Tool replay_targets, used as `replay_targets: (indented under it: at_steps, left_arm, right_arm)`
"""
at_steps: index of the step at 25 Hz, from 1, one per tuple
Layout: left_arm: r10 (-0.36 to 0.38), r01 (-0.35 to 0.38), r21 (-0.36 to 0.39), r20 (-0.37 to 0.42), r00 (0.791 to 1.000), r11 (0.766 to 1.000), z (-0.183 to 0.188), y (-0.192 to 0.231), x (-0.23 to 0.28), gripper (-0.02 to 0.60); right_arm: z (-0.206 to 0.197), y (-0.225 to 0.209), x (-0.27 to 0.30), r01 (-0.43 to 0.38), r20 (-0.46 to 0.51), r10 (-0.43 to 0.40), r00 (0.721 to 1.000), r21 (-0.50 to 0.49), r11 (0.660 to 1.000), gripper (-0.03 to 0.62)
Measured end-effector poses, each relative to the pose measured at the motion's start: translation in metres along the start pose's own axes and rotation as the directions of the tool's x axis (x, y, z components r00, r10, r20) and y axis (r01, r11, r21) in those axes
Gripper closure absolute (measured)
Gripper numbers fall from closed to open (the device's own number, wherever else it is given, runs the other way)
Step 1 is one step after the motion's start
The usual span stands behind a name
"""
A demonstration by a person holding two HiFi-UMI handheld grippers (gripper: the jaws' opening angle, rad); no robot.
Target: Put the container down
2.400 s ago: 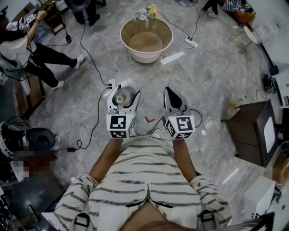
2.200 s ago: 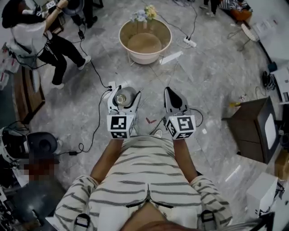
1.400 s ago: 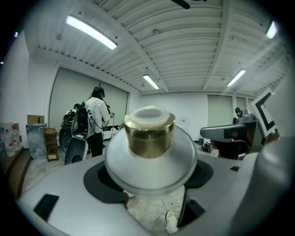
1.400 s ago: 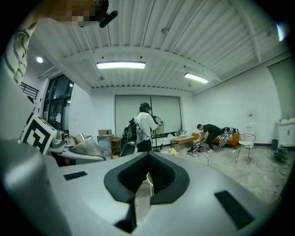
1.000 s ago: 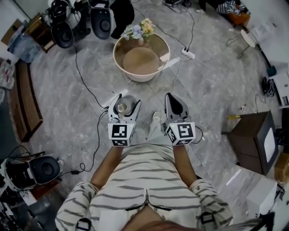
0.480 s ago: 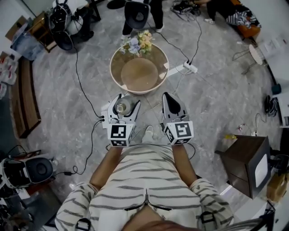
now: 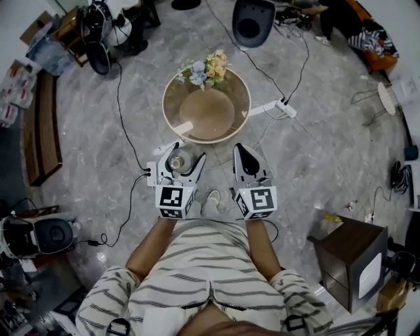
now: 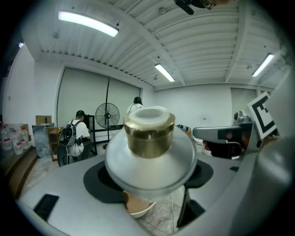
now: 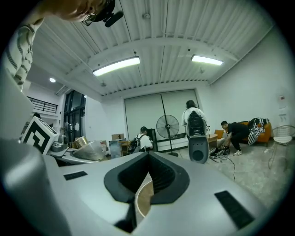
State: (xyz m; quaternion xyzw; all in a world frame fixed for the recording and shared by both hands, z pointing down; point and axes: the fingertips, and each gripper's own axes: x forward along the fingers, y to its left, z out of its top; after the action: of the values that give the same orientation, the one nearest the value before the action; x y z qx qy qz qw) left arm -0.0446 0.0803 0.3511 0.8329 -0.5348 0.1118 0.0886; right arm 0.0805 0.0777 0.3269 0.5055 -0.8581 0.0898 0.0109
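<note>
A clear glass container point(image 7: 178, 160) with a gold cap sits between the jaws of my left gripper point(image 7: 186, 155), which is shut on it. In the left gripper view the container point(image 8: 150, 152) fills the middle, cap towards the camera, and hides the jaw tips. My right gripper point(image 7: 239, 152) is held level beside it, jaws shut with nothing between them; its black pads point(image 9: 159, 177) meet along a narrow slit. Both grippers hover over the floor just short of a round table point(image 7: 169, 118) with a cream rim and a brown top.
A bunch of flowers point(image 7: 205, 67) stands at the table's far edge. Cables and a power strip point(image 7: 287, 109) lie on the marble floor. A black chair point(image 7: 252, 20) is beyond, a dark cabinet point(image 7: 348, 262) at right, a bench point(image 7: 42, 131) at left. People point(image 9: 193, 124) stand by a fan point(image 9: 167, 126).
The person has walked towards the round table, which has come much closer to both grippers. The grippers keep the same posture, the container still in the left one.
</note>
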Motion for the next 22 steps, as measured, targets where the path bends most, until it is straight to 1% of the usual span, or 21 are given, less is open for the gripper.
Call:
replay_targets:
  at_steps: [5, 8, 12, 15, 19, 22]
  left_arm:
    - [0.005, -0.005, 0.005, -0.027, 1.000, 1.000, -0.005, 0.005, 0.016, 0.251]
    - [0.001, -0.001, 0.008, -0.027, 1.000, 1.000, -0.005, 0.011, 0.031, 0.252]
    - [-0.006, 0.006, -0.009, -0.038, 0.999, 1.000, -0.013, 0.023, 0.051, 0.251]
    - [-0.011, 0.011, -0.001, -0.046, 0.999, 1.000, -0.019, 0.038, 0.071, 0.251]
    - [-0.011, 0.010, -0.013, -0.080, 0.997, 1.000, -0.038, 0.060, 0.096, 0.252]
    - [-0.020, 0.020, -0.001, -0.111, 0.994, 1.000, -0.055, 0.073, 0.116, 0.250]
  right_arm:
    - [-0.010, -0.008, 0.010, -0.001, -0.018, 0.001, 1.000, 0.023, 1.000, 0.588]
    - [-0.014, -0.018, 0.022, 0.018, -0.019, -0.017, 1.000, 0.029, 0.999, 0.588]
    - [-0.025, -0.025, 0.038, 0.037, -0.034, -0.035, 0.999, 0.050, 0.998, 0.588]
    - [-0.033, -0.029, 0.058, 0.039, -0.052, -0.036, 0.998, 0.057, 0.998, 0.586]
    - [-0.048, -0.036, 0.087, 0.047, -0.087, -0.041, 0.995, 0.067, 0.997, 0.586]
    - [-0.061, -0.044, 0.109, 0.056, -0.111, -0.048, 0.993, 0.076, 0.996, 0.586]
